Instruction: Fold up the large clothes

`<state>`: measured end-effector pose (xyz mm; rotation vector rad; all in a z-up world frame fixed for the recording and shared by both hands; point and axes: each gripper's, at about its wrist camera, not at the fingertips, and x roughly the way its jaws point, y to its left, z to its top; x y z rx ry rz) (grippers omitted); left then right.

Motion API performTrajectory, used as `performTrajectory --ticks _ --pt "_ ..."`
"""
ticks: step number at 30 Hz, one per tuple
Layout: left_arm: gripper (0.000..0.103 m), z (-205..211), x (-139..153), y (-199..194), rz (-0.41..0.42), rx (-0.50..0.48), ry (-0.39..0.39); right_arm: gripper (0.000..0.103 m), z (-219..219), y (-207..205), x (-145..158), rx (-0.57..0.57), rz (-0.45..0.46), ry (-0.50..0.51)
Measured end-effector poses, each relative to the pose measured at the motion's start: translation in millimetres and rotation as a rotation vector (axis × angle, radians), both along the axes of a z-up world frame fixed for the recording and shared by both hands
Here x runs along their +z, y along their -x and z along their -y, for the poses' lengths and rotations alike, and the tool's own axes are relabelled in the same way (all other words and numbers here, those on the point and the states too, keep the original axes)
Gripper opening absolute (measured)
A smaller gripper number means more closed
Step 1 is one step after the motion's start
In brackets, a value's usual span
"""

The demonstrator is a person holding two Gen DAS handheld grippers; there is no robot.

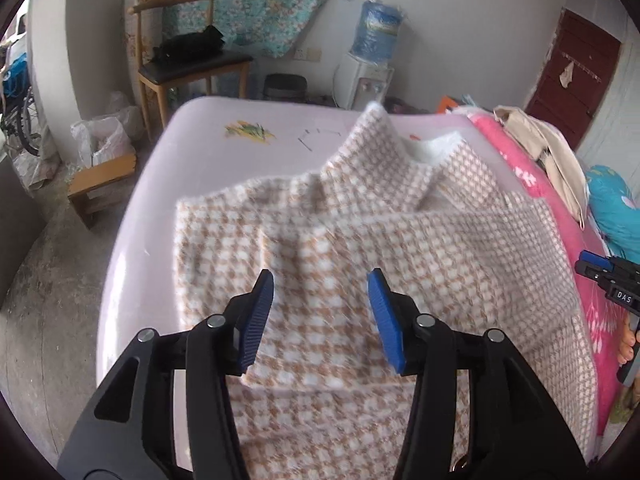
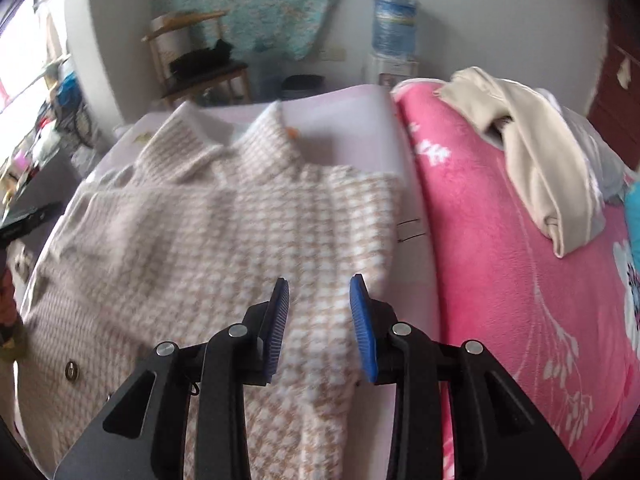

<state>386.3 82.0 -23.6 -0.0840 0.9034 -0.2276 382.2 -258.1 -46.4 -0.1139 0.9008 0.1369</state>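
Note:
A tan-and-white houndstooth coat point(image 1: 360, 232) lies spread on a pale pink bed sheet point(image 1: 208, 128), collar toward the far edge, a sleeve folded across its body. It also shows in the right wrist view point(image 2: 240, 220), with a metal button point(image 2: 70, 370) at lower left. My left gripper point(image 1: 321, 280) is open and empty, hovering over the coat's left side. My right gripper point(image 2: 319, 286) is open and empty above the coat's right sleeve, near its edge. The right gripper also shows at the right edge of the left wrist view point(image 1: 596, 270).
A bright pink floral blanket point(image 2: 520, 280) covers the bed's right side, with a beige garment point(image 2: 532, 152) piled on it. Beyond the bed stand a wooden chair point(image 1: 188, 64), a water dispenser point(image 1: 368, 76) and a dark red door point(image 1: 572, 76). A low wooden stool point(image 1: 100, 184) stands left of the bed.

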Motion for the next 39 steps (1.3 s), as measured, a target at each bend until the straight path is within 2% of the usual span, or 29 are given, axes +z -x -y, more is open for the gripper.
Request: performTrajectory --ticks 1,2,3,5,7,8,12,15,17,18,19,20,21,27,30,33,35,39 --pt "0.050 7.3 -12.8 -1.6 -0.048 -0.007 -0.025 0.032 0.4 -3.6 -13.7 -0.016 -0.041 0.043" --pt "0.050 11.0 -24.9 -4.3 -0.089 -0.003 -0.054 0.031 7.5 -6.2 -24.5 -0.023 -0.064 0.026" --pt "0.051 12.8 -28.0 -1.2 -0.068 -0.003 -0.061 0.030 17.6 -5.9 -24.6 -0.031 -0.061 -0.036" --pt "0.051 12.7 -24.5 3.2 -0.061 0.006 -0.070 0.015 34.5 -3.9 -14.7 -0.113 -0.075 -0.087" --pt "0.052 9.5 -17.9 10.3 -0.057 0.021 -0.064 0.015 40.4 4.8 -2.3 -0.167 -0.063 -0.039" --pt "0.057 8.1 -14.6 14.5 -0.051 0.024 -0.074 0.015 42.0 11.1 2.3 -0.172 -0.054 -0.026" --pt "0.066 9.0 6.9 40.9 -0.006 0.002 -0.074 0.018 34.6 44.5 16.9 -0.089 -0.012 -0.070" --pt "0.069 21.2 9.7 53.4 0.007 -0.032 -0.093 0.024 17.2 48.9 -2.6 -0.011 -0.070 -0.001" --pt "0.069 30.0 0.5 53.1 -0.022 -0.040 -0.122 0.024 23.6 45.3 -25.7 -0.066 -0.117 0.093" --pt "0.069 31.5 -6.0 51.6 -0.034 -0.038 -0.131 0.029 37.3 43.2 -30.3 -0.099 -0.127 0.049" --pt "0.069 31.0 -11.8 50.0 -0.043 -0.026 -0.147 0.032 53.8 43.0 -29.7 -0.124 -0.131 -0.066" --pt "0.069 29.3 -17.0 48.0 -0.052 -0.009 -0.166 0.032 66.7 42.8 -28.5 -0.158 -0.139 -0.142" --pt "0.069 25.8 -20.8 46.4 -0.060 0.003 -0.172 0.032 73.4 44.0 -25.7 -0.178 -0.136 -0.172" --pt "0.069 1.8 -21.0 44.3 -0.066 0.048 -0.098 0.032 68.4 48.3 -22.7 -0.182 -0.116 -0.101" --pt "0.069 -4.2 -12.3 46.6 -0.044 0.057 -0.077 0.032 51.3 55.7 -4.2 -0.163 -0.072 -0.065" --pt "0.069 -5.9 -0.2 46.0 -0.002 0.056 -0.061 0.032 32.8 54.6 19.5 -0.118 -0.001 -0.080" --pt "0.069 -2.3 3.2 38.2 -0.002 0.056 -0.053 0.032 19.0 41.7 28.0 -0.088 0.026 -0.092" --pt "0.069 9.2 -0.7 17.7 -0.027 0.059 -0.018 0.035 -4.2 6.8 25.6 -0.038 0.054 -0.156"
